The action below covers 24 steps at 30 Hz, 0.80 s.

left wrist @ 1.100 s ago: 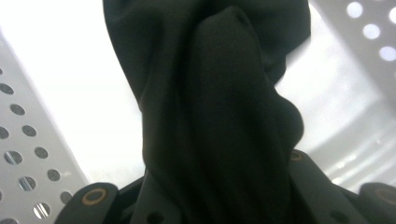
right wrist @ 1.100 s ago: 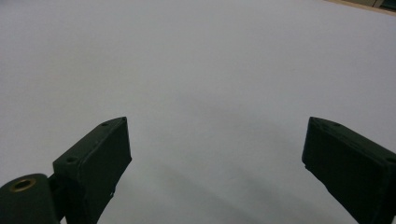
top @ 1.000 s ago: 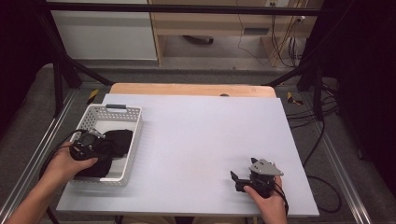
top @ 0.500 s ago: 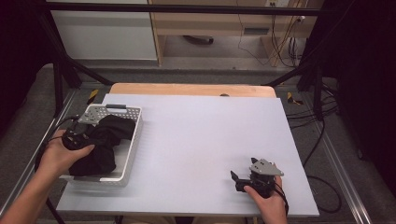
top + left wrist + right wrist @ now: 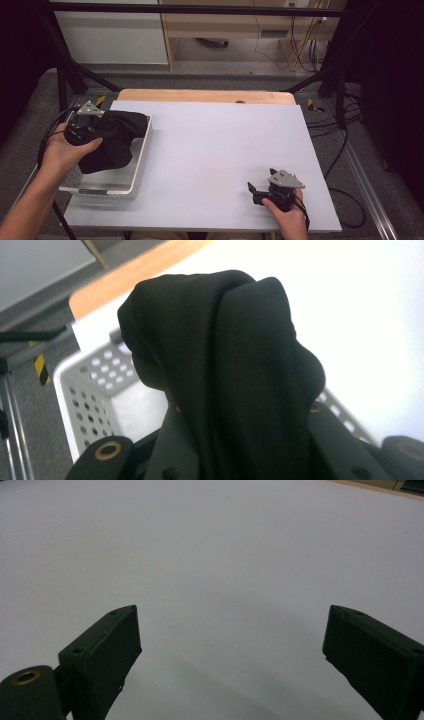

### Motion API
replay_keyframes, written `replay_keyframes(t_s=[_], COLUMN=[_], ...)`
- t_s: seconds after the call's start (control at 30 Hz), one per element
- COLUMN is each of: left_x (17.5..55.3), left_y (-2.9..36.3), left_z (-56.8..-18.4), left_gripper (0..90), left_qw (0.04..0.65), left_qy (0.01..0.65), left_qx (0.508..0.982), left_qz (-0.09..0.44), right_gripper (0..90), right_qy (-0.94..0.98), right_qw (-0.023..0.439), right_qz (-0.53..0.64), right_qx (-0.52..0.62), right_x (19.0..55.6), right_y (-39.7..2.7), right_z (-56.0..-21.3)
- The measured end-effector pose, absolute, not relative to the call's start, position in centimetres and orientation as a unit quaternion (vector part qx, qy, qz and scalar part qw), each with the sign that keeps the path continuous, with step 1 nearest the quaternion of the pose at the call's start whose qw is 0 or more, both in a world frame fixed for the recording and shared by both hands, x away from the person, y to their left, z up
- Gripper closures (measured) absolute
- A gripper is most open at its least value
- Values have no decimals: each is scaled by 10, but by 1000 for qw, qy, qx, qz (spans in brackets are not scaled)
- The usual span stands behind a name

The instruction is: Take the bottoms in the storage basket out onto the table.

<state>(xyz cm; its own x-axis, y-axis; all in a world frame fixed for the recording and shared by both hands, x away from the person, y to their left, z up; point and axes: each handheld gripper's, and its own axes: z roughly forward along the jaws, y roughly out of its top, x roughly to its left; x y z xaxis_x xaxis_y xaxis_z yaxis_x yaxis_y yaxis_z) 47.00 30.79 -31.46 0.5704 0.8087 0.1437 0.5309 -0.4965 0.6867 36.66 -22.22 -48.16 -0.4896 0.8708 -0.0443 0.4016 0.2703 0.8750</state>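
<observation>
Left claw (image 5: 107,131) clamped on the black cloth (image 5: 114,142), over the basket (image 5: 142,157) at the worktop's left edge.
White worktop (image 5: 210,150), wooden strip along its far edge, grey floor and cables beyond; right claw (image 5: 256,192) rests near the front right corner, jaws apart on nothing.

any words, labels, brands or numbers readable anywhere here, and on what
None can be read.
The black cloth, the white perforated basket and both grippers, left gripper and right gripper, carry no visible lettering.
The yellow-and-black striped tape on the frame leg is a marking, with no text.
</observation>
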Motion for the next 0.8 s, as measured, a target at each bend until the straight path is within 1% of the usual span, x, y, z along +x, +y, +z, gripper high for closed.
replay_keyframes(t_s=[0.07, 0.2, 0.53, 0.7, 0.8], left_x=[470, 472, 475, 477, 480], left_y=[308, 308, 304, 296, 284], left_z=[-311, -296, -275, -263, -255], left_gripper=[746, 746, 746, 745, 745], left_qw=[303, 336, 369, 383, 384], left_qy=[401, 402, 395, 389, 377], left_qx=[832, 820, 810, 807, 811], left_qz=[233, 230, 227, 226, 227], right_gripper=[88, 88, 88, 88, 88], right_qy=[748, 748, 746, 747, 747], right_qw=[273, 273, 272, 272, 272], right_qz=[430, 430, 430, 430, 431], right_qx=[425, 426, 429, 427, 427], right_x=[367, 367, 368, 367, 367], right_y=[-222, -223, -223, -223, -223], right_z=[-482, -481, -482, -482, -481])
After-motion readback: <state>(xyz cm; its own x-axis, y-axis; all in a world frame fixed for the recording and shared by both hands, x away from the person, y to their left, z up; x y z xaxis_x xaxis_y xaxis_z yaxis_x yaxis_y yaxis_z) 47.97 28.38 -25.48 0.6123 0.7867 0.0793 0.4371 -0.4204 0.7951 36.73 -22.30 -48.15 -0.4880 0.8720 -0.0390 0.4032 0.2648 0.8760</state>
